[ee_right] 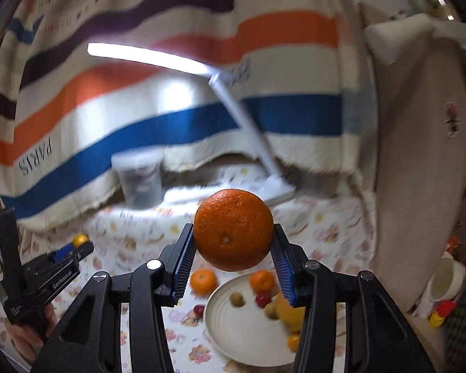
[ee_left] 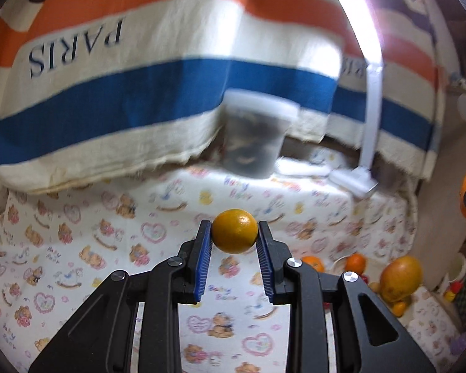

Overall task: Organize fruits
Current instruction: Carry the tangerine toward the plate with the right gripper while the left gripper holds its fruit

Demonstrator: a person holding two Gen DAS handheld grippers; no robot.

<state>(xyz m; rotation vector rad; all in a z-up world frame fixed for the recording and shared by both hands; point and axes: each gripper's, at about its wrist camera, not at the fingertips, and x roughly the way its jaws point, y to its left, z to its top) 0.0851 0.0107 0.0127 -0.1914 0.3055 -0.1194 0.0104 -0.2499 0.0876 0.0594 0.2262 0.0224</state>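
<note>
My left gripper [ee_left: 235, 228] is shut on a small yellow-orange fruit [ee_left: 235, 231], held above the teddy-print cloth; it also shows in the right wrist view [ee_right: 77, 244] at the far left. My right gripper [ee_right: 233, 233] is shut on a large orange [ee_right: 233, 229], held above a white plate [ee_right: 233, 329]. The plate holds several small fruits: a mandarin [ee_right: 262, 280], a red one [ee_right: 262, 300], brownish ones [ee_right: 236, 299] and a yellow mango [ee_right: 290, 312]. Another mandarin [ee_right: 203, 281] lies on the cloth beside the plate.
A striped "PARIS" cloth [ee_left: 139, 87] hangs behind. A lidded plastic tub [ee_left: 251, 136] and a white desk lamp [ee_left: 354, 180] stand at the back. A white mug [ee_right: 447, 283] and a small red-yellow toy [ee_right: 441, 310] sit at the right.
</note>
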